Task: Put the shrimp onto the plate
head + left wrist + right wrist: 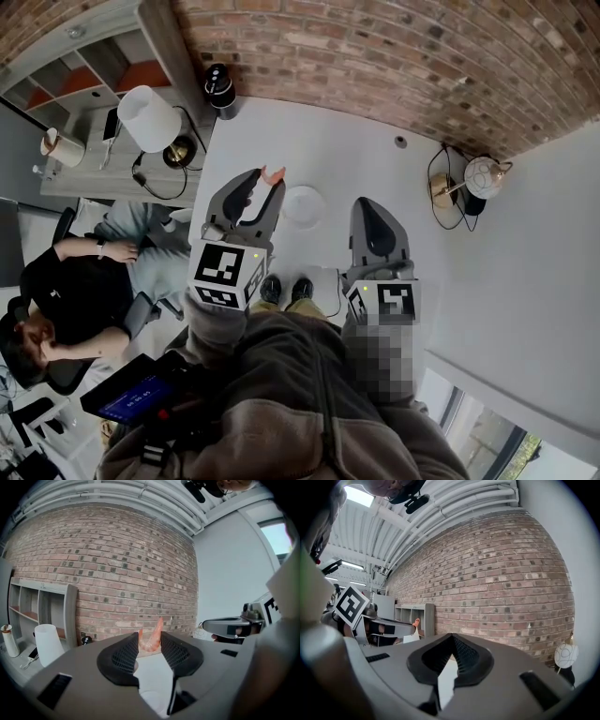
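Observation:
A pink shrimp [273, 175] is pinched between the fingertips of my left gripper [266, 184], held up above the white table [347, 155]. In the left gripper view the shrimp [151, 639] stands curved between the black pads, tail upward. A small white plate [303, 206] lies on the table just right of the left gripper's tips. My right gripper [367, 202] hovers to the right of the plate, its jaws shut with nothing between them [451, 638]. The right gripper view also catches the shrimp [416, 620] at far left.
A white-shaded lamp [148, 117] and a black speaker [219, 86] stand at the table's far left corner. A globe lamp [485, 176] with cables sits at the right. A seated person [80, 281] is left of the table. A brick wall [375, 47] runs behind.

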Demonstrator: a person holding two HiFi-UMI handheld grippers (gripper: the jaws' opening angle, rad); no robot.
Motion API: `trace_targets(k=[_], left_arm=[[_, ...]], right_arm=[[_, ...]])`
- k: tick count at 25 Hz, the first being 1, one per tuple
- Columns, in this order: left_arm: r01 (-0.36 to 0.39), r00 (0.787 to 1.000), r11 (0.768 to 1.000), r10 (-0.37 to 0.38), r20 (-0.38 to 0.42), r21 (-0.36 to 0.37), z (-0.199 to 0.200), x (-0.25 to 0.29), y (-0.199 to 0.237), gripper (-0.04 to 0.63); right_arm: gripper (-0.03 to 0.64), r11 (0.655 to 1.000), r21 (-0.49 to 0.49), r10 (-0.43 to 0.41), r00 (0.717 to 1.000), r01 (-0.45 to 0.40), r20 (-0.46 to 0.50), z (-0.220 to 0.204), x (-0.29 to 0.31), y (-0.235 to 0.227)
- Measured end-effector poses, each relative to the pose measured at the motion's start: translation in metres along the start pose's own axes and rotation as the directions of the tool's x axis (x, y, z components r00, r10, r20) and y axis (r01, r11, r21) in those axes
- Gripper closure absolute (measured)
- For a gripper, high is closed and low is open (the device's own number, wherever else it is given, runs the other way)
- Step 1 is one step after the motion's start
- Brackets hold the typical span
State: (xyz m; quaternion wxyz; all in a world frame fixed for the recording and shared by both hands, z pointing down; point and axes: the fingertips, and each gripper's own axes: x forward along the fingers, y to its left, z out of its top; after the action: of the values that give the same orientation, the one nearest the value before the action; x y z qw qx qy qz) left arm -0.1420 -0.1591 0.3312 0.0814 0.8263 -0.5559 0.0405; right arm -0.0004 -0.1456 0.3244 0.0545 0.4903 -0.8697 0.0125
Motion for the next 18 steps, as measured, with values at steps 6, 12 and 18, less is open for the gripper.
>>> trace_targets(k=[6, 12, 18], left_arm=[[-0.023, 1.0, 1.0, 0.023, 0.008, 0.006, 0.01, 0.012, -0.007, 0.448], [-0.019, 1.0, 1.0, 0.019, -0.004, 0.006, 0.007, 0.024, -0.021, 0.448], [-0.022, 0.999, 1.0, 0.022, -0.032, 0.002, -0.003, 0.03, -0.024, 0.448]], right_arm=[[0.615, 1.0, 0.0, 0.018, 1.0, -0.018, 0.018, 0.01, 0.003, -0.016], [0.615, 1.0, 0.014, 0.013, 1.0, -0.013, 0.016, 0.006, 0.0, -0.036], [0.615, 0.999, 0.028, 0.024, 1.0, -0.024, -0.007, -0.003, 0.003, -0.038]])
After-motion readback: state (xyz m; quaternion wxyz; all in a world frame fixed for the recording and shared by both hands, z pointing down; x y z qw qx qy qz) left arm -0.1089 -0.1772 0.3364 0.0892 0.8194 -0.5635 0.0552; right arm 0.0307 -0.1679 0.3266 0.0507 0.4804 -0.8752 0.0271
